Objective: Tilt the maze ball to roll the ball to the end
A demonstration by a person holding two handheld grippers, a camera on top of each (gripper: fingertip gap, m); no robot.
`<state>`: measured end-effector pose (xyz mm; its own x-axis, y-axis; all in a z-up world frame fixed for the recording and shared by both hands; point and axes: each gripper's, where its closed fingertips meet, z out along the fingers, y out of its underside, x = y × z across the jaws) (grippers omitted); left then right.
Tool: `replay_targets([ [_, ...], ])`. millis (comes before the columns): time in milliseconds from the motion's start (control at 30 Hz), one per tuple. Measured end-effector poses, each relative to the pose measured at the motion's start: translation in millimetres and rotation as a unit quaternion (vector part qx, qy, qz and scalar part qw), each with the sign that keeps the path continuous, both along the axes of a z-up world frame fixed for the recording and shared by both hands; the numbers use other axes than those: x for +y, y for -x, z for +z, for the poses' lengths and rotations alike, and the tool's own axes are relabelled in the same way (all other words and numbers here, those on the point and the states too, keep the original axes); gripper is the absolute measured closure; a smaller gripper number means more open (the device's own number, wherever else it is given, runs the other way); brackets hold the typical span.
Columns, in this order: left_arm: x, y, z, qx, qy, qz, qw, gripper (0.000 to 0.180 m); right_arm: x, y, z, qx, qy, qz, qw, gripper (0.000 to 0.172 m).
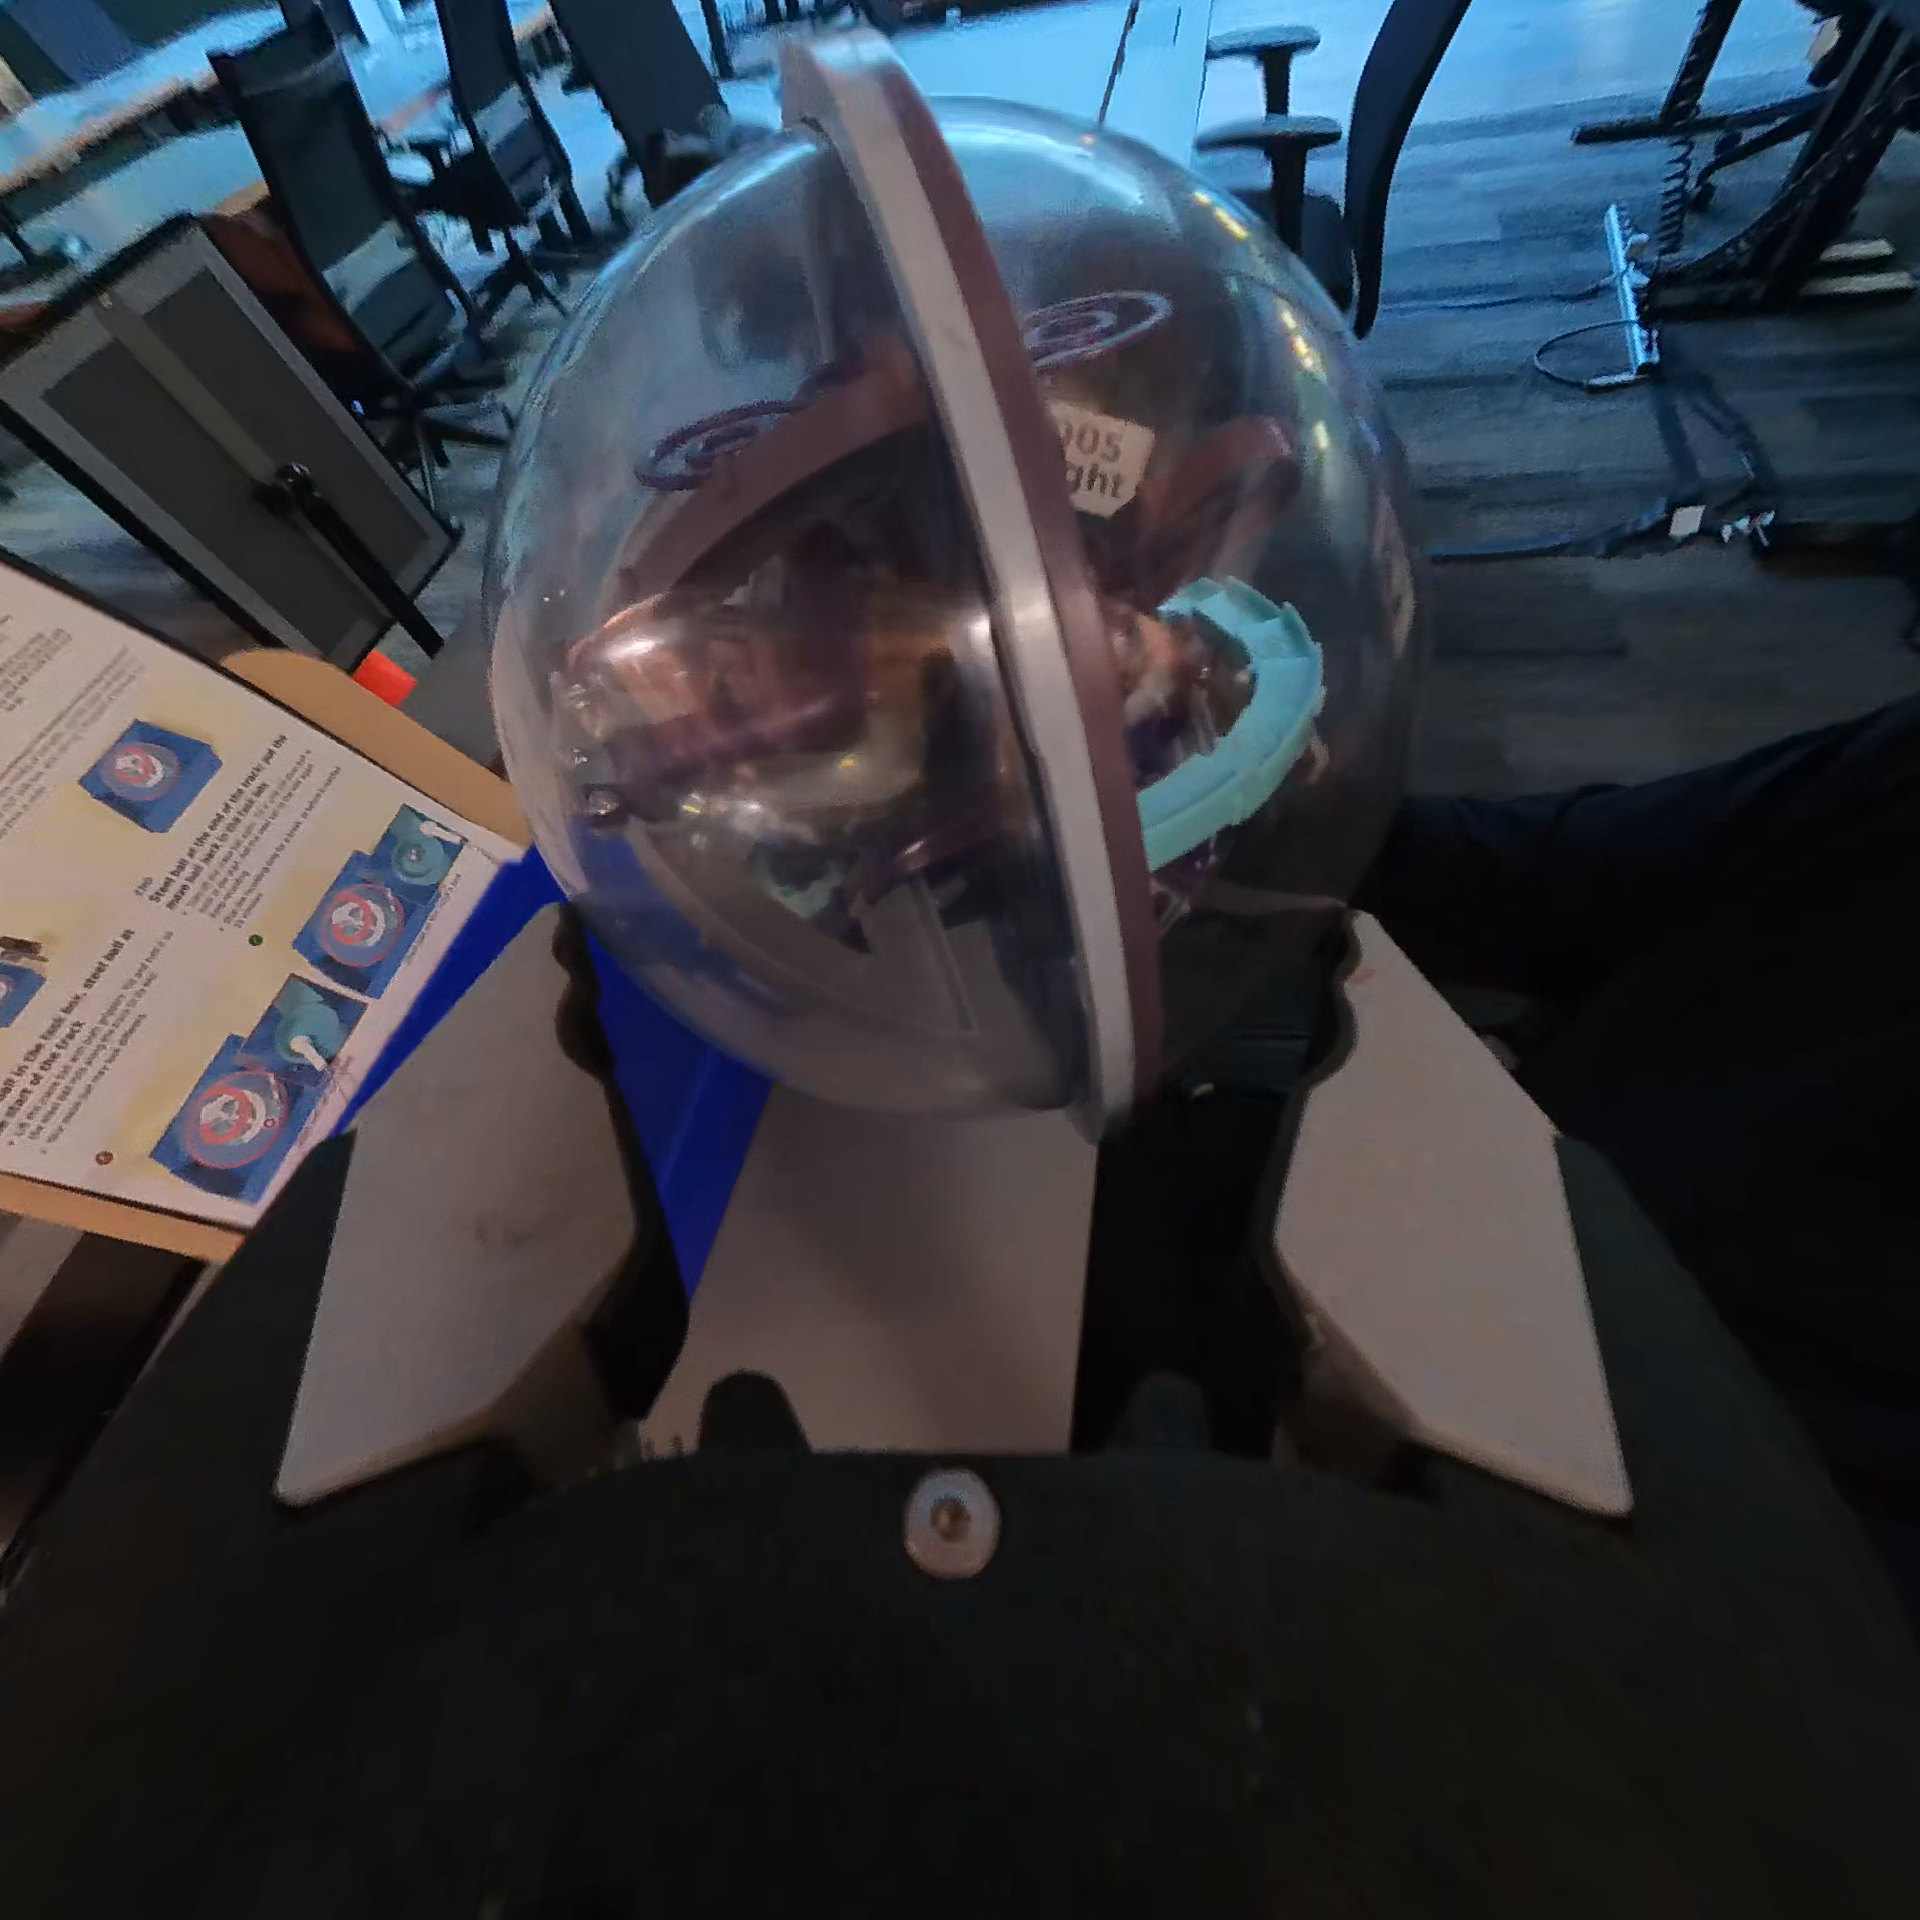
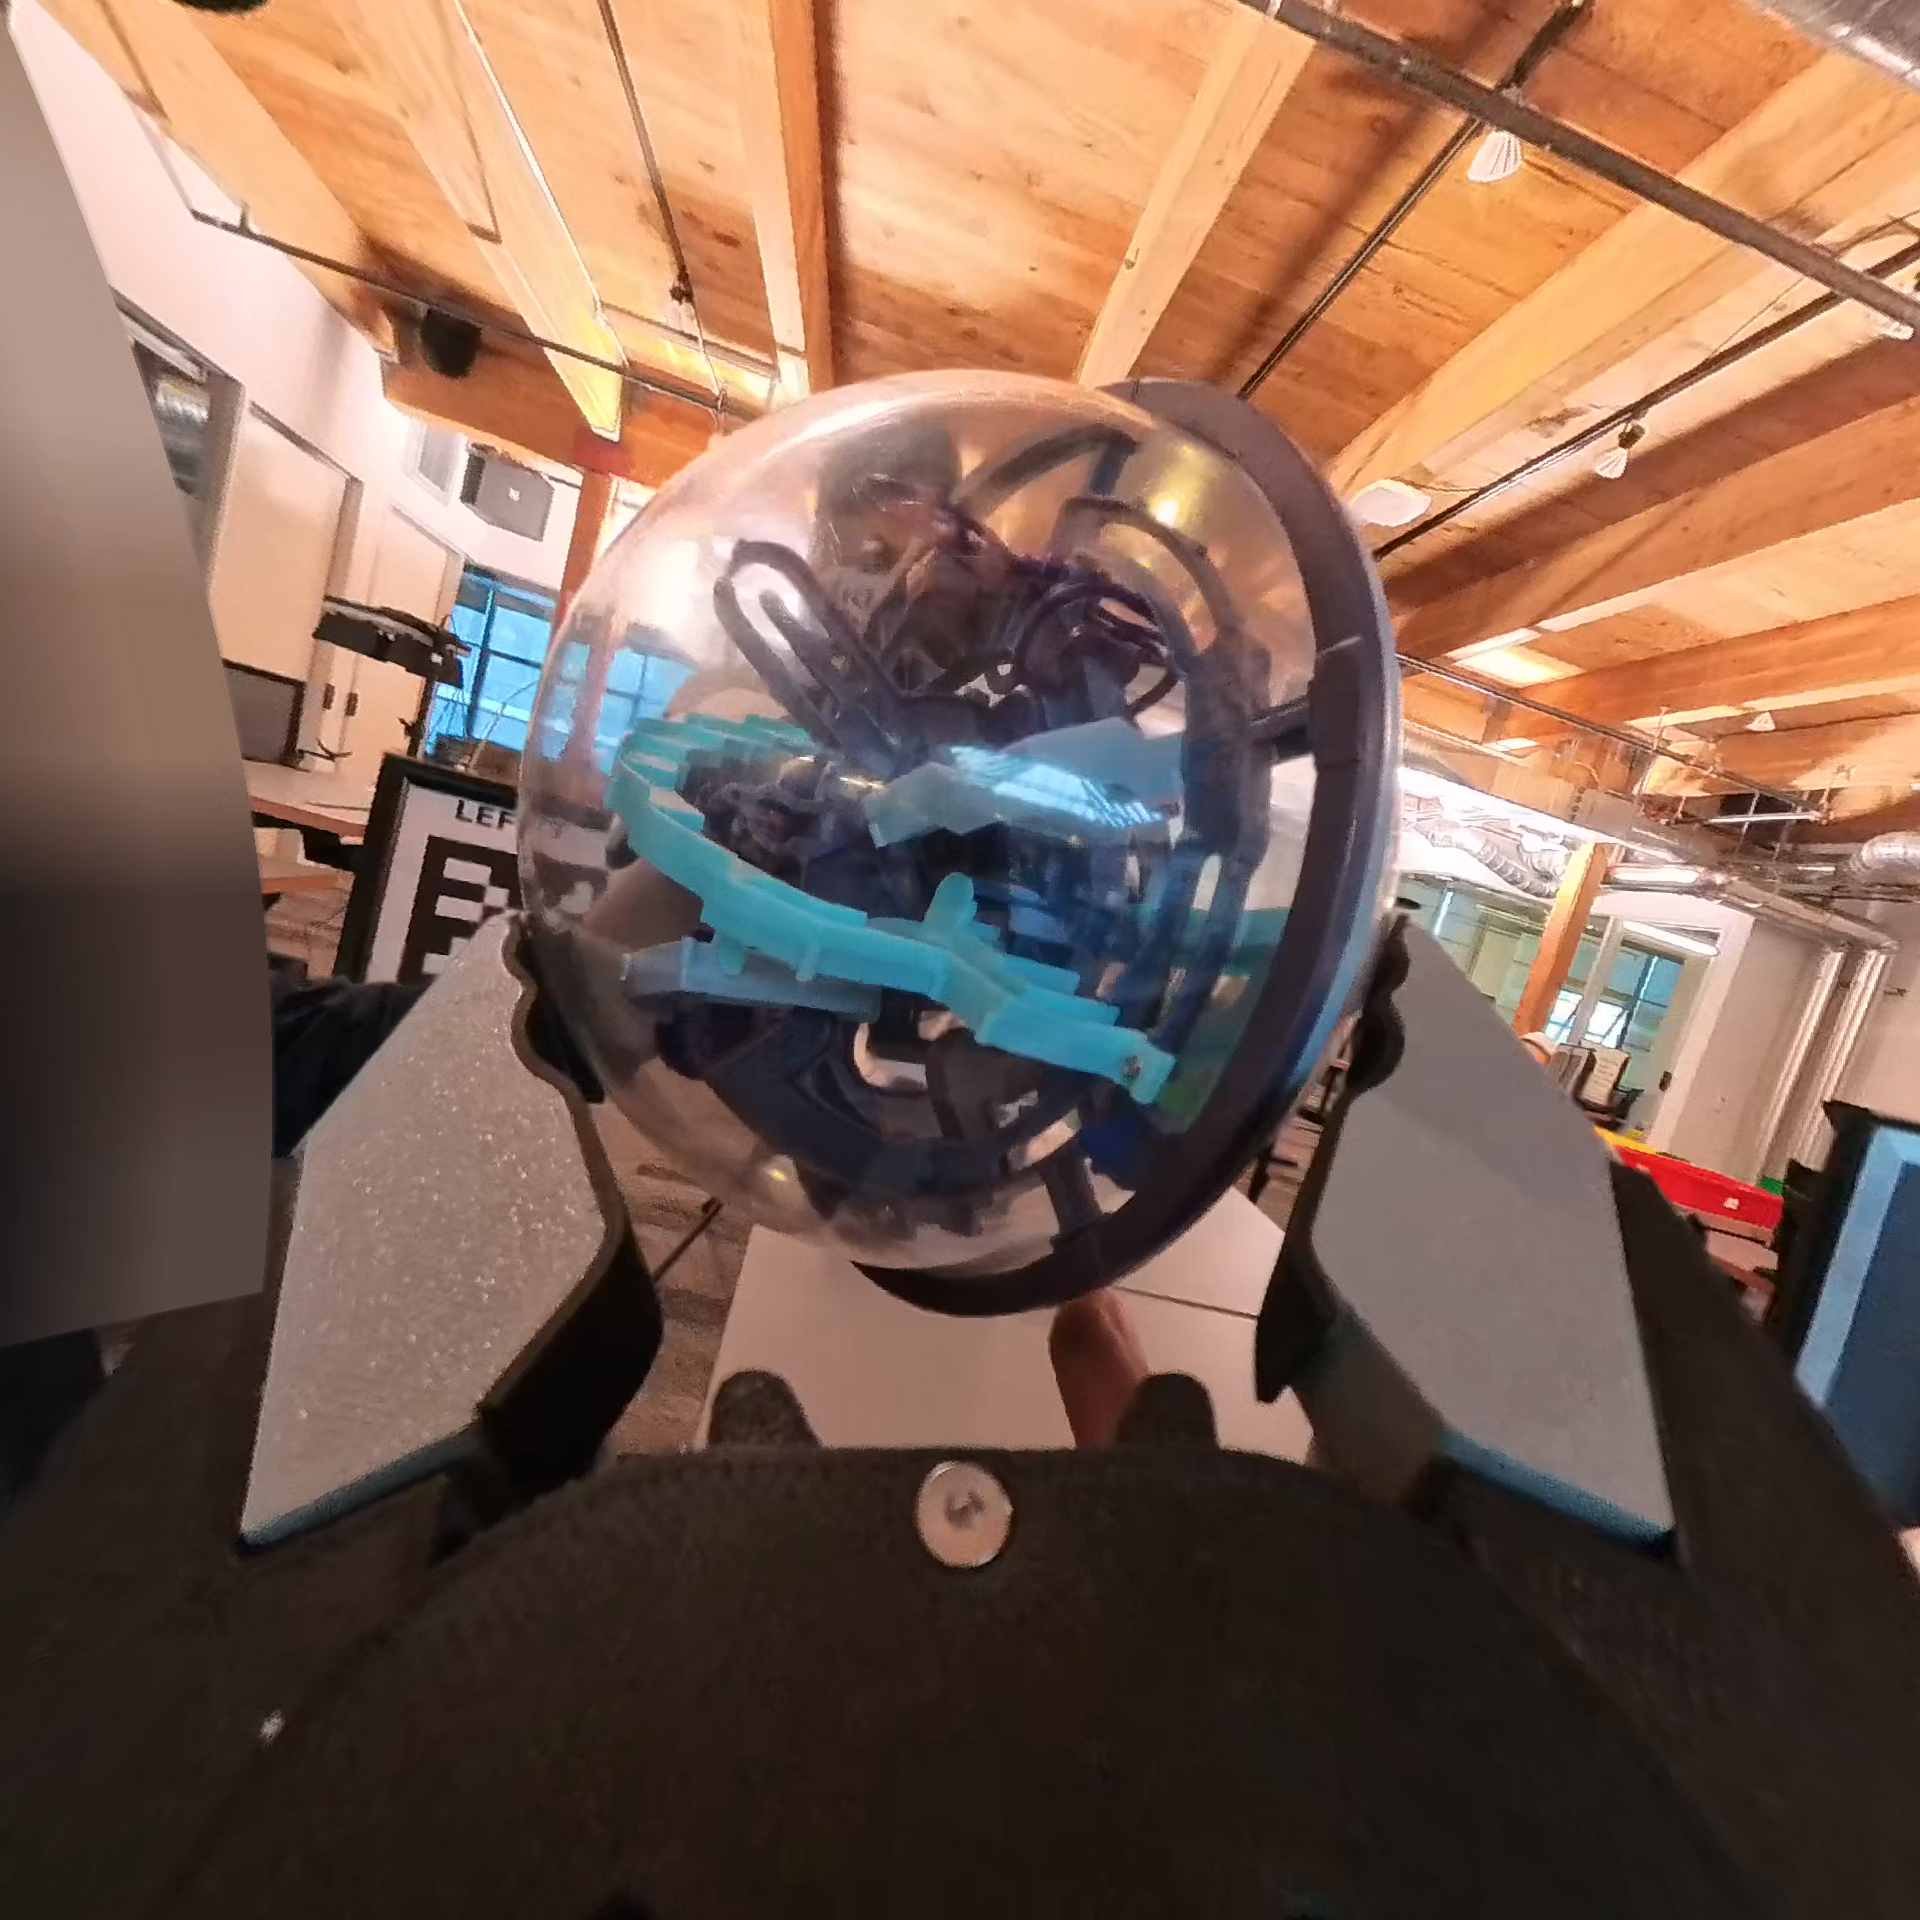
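Both grippers are cradling the maze ball (image 1: 935, 623) at centre frame: left gripper (image 1: 951, 966) and right gripper (image 2: 956, 997) each clamping it widely, seam ring (image 1: 997, 540) standing near-vertical, tilted slightly.

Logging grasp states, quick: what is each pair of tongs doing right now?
Left tongs: closed on the clear maze ball, fingers on both sides.
Right tongs: closed on the same maze ball, fingers against both sides.

The maze ball (image 1: 935, 623) fills both grippers' fingers (image 1: 582, 997); instruction sheet (image 1: 208, 914) crowds left (table edge).
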<state>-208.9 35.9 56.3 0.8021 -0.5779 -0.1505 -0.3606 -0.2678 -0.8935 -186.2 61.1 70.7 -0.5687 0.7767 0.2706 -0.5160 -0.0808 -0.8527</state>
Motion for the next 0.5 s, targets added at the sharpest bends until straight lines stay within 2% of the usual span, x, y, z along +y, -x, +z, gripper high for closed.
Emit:
replay_targets([
  [167,-7.7,2.8,4.3,-0.04,-0.091,-0.053,0.994,0.046,-13.7,-0.2,14.1,0.002,-0.06,-0.039,0.997,0.023],
  [300,-11.8,8.4,8.2,-0.06,-0.144,-0.067,0.986,0.046,-17.5,9.1,6.7,-0.033,-0.094,-0.068,0.993,0.022],
  [400,-11.9,6.5,6.8,-0.043,-0.152,-0.06,0.986,0.047,-16.3,9.1,-0.2,-0.029,-0.098,-0.068,0.993,0.022],
  [500,-11.1,3.2,-12.3,-0.04,-0.108,-0.057,0.992,0.047,-19.3,-0.6,2.9,-0.001,-0.084,-0.048,0.995,0.022],
])
